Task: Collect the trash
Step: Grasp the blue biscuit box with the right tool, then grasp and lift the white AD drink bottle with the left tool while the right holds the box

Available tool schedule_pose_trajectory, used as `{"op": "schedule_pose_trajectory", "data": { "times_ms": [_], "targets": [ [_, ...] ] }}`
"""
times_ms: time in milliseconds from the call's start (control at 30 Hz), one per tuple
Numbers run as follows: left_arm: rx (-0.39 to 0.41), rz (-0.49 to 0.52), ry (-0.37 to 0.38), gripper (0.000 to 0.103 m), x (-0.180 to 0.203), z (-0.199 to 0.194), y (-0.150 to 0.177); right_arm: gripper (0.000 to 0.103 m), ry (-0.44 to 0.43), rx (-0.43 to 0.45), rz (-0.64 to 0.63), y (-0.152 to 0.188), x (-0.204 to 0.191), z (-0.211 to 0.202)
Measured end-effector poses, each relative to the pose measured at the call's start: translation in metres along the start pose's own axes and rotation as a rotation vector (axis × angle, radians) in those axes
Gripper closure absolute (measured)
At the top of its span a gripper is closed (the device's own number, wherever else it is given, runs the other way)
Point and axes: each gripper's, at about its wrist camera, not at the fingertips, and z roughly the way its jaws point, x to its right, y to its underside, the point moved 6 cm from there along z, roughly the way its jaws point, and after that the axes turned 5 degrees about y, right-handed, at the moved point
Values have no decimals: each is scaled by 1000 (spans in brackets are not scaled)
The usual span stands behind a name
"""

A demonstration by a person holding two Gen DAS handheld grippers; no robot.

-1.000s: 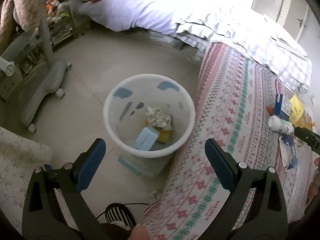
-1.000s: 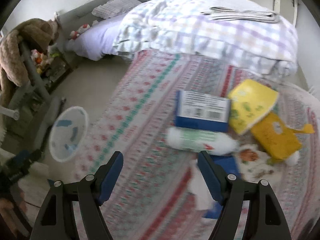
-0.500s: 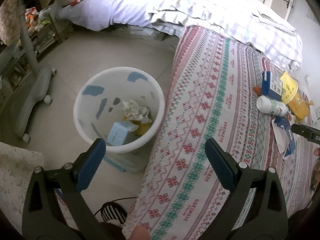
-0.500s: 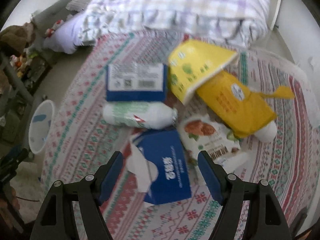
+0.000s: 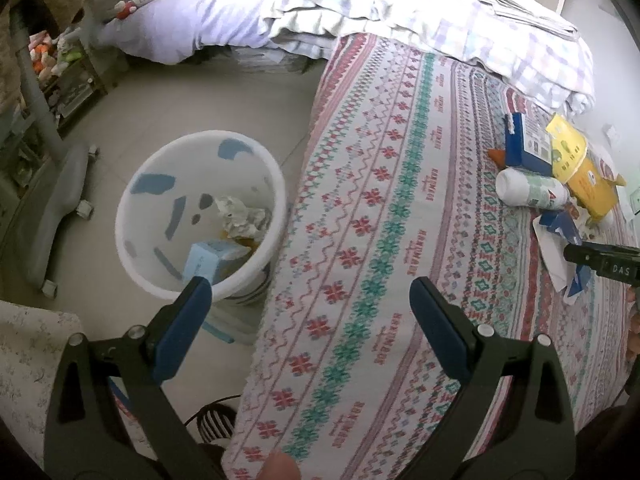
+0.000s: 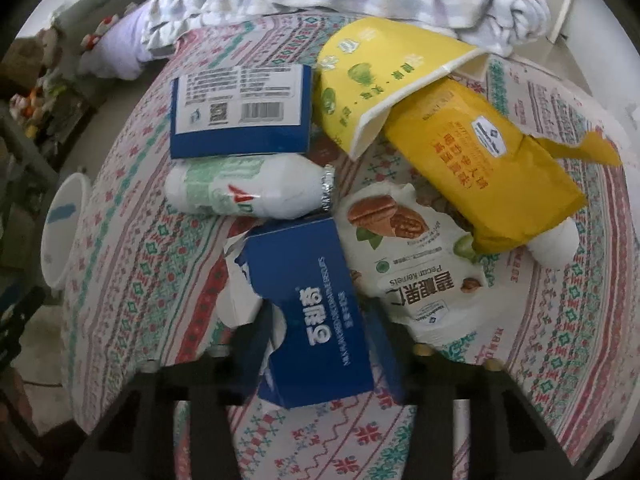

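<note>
From the left wrist, our left tongs (image 5: 306, 308) hang spread and empty over the bed's edge, beside the white bin (image 5: 200, 216) on the floor. From the right wrist, our right tongs (image 6: 316, 344) have just been closing and now pinch the torn blue carton (image 6: 312, 308) on the bedspread (image 6: 132, 272).

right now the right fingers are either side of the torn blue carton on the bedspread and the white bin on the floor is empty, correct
Not quite: the white bin is not empty. The left wrist view shows crumpled paper and a light blue box inside it. The rest holds: in the right wrist view the right gripper has just been closing, its fingers either side of the torn blue carton on the bedspread.
</note>
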Motion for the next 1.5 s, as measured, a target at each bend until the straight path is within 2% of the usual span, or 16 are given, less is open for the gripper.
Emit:
{"op": "schedule_pose_trajectory", "data": {
  "times_ms": [367,533,667,800,933,1033,1200,1300,1367,1500],
  "targets": [
    [17,57,69,4,58,7,-11,62,-96,80,81,3,20,-48],
    [26,108,132,4,100,14,-17,62,-54,142,117,3,43,-69],
    [33,173,197,5,133,23,-26,62,-37,156,161,2,68,-75],
    [23,319,225,10,172,35,-34,62,-24,139,208,3,92,-68],
    [7,438,241,19,205,44,-43,62,-35,110,216,5,99,-59],
    [5,548,223,21,228,52,-51,62,-41,112,202,4,98,-58],
    [-69,707,199,31,251,75,-54,62,-43,115,189,-1,102,-57],
    [-122,755,190,34,255,86,-50,62,-42,112,200,-3,109,-55],
    [-138,767,178,41,255,90,-46,62,-40,113,211,-4,116,-55],
    [-139,733,189,46,252,92,-48,62,-38,117,243,-6,129,-56]
  ]
}}
